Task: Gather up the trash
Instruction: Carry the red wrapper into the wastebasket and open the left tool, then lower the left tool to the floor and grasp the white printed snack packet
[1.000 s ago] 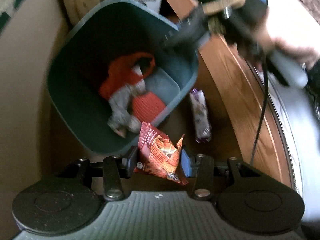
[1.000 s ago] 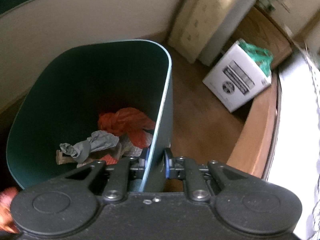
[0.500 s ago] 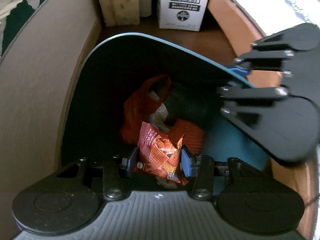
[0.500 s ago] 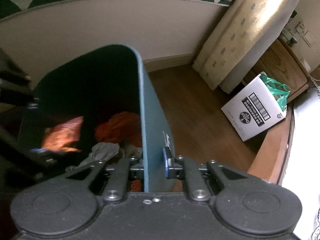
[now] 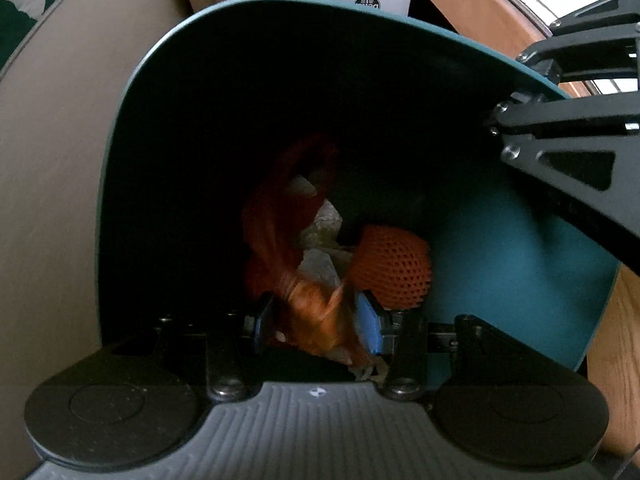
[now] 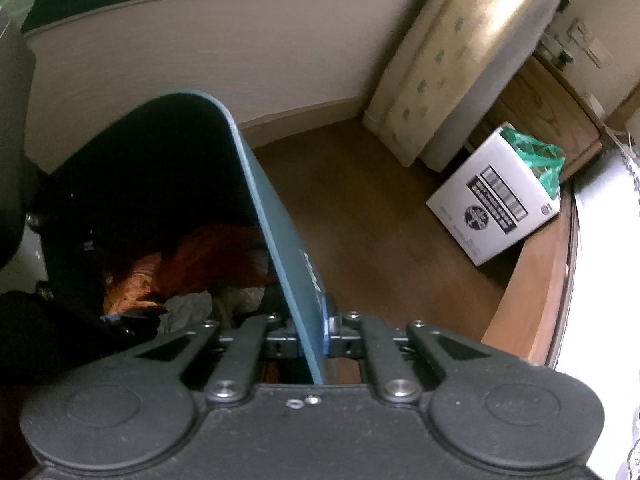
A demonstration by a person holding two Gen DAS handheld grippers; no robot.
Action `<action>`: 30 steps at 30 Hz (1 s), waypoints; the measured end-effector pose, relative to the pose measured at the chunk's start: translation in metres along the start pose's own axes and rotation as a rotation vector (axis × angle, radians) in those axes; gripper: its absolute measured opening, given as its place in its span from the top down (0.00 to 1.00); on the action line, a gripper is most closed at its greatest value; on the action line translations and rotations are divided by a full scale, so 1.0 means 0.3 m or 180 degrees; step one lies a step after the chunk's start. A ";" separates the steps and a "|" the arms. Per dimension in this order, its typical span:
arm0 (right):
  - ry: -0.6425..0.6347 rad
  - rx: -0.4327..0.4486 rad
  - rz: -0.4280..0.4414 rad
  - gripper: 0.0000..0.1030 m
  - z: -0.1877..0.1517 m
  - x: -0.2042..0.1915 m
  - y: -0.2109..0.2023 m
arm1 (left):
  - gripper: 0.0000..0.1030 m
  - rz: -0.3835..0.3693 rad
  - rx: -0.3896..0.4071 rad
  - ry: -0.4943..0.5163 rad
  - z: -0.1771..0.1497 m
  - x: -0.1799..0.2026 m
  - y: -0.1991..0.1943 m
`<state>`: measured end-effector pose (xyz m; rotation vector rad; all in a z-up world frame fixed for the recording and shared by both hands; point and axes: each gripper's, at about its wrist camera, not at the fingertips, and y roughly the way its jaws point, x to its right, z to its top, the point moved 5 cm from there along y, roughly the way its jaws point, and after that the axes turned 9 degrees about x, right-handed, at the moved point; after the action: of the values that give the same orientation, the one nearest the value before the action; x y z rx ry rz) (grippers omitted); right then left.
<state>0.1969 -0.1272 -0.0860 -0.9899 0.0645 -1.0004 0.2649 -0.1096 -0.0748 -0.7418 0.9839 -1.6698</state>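
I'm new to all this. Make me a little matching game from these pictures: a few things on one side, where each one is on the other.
Things:
1. snack wrapper
2. bin wall
3. orange foam net
4. white box

Places:
a. on the floor by the curtain
b. lying at the bin's bottom
c. in the left gripper
d. in the right gripper

Pairs: 1-c, 2-d, 3-b, 4-a

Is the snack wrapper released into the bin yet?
No: the left hand-held gripper is shut on the snack wrapper, inside the bin.

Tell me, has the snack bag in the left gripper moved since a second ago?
Yes. The snack bag, shut in the left gripper, has gone from outside the bin's rim to inside the bin, over the trash there.
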 end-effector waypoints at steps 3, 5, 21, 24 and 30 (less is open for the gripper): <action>0.0057 -0.0025 0.0001 0.93 -0.001 0.010 0.002 | 0.57 -0.0022 0.0017 0.0001 -0.003 -0.010 0.003; 0.0089 -0.0034 -0.0008 0.93 -0.003 0.015 0.003 | 0.57 -0.0011 0.0014 -0.0010 0.004 -0.013 0.012; 0.0365 -0.0191 -0.0095 0.91 -0.018 0.044 0.002 | 0.23 -0.0295 0.0488 -0.0002 -0.006 -0.043 -0.187; 0.0425 -0.0208 -0.0078 0.90 -0.018 0.048 0.000 | 0.23 -0.0367 0.0578 0.0100 -0.043 -0.023 -0.262; 0.0450 -0.0237 -0.0027 0.89 -0.015 0.046 -0.008 | 0.23 -0.0620 0.0701 0.0570 -0.144 0.106 -0.384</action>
<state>0.2012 -0.1404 -0.0819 -0.9864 0.2163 -1.0813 0.1670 -0.1117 0.0063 -0.5623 0.8524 -2.0055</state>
